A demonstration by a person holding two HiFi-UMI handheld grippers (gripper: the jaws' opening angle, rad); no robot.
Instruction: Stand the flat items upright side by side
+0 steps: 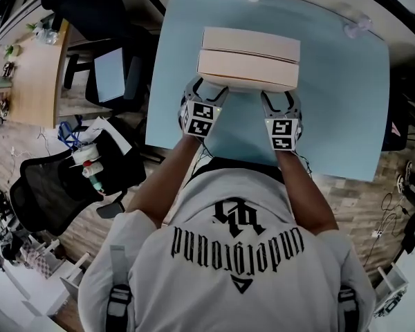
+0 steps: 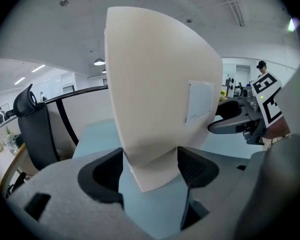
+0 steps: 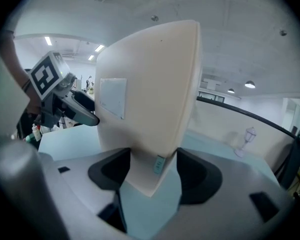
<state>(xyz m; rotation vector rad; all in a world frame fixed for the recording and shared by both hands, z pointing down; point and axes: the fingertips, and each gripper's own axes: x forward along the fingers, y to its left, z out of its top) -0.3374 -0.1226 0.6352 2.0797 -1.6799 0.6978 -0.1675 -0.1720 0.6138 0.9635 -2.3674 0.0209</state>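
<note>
The left tongs (image 2: 151,171) and right tongs (image 3: 152,174) are closed on the near box (image 1: 245,70), judged light, stiff, best held by its ends.

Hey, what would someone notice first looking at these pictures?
A cream nearer box stands upright beside a matching farther box on the pale blue table. The left hand-held gripper and the right hand-held gripper each grip a corner of the nearer box, which fills their jaws.

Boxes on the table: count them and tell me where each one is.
2. The near box sits between the left tool and right tool; the far box stands right behind it. Others may hide behind.
</note>
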